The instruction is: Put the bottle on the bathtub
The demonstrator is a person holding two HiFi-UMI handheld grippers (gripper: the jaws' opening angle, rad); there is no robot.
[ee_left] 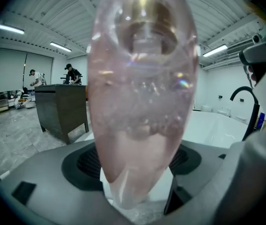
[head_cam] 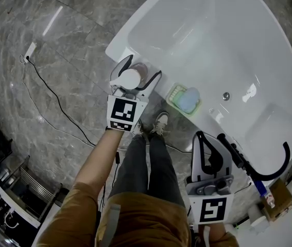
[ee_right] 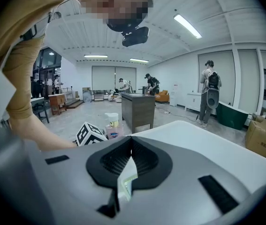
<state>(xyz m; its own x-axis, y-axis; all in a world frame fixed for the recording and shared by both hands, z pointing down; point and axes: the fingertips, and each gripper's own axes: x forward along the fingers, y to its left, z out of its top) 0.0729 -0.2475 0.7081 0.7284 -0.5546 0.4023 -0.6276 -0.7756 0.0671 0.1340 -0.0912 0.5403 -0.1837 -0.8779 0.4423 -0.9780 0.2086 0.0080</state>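
- Releasing looks like the step in hand: the bottle (head_cam: 130,78) stands upright on the rim corner of the bathtub (head_cam: 117,48), between the widely spread fingers (head_cam: 120,68) of the left gripper (head_cam: 146,65), which seem clear of its sides.
- Draw that gripper straight back from the bottle, kept level, so neither finger clips it. It stands near the rim's outer edge and could tip to the floor (head_cam: 43,60).
- Well apart from the bottle, the right gripper (head_cam: 201,135) hangs with fingers pinched together on nothing.
- A green soap dish (head_cam: 186,99) sits just beside the bottle along the rim, and the black faucet (head_cam: 264,178) is far beyond that. Neither seems to block a retreat.
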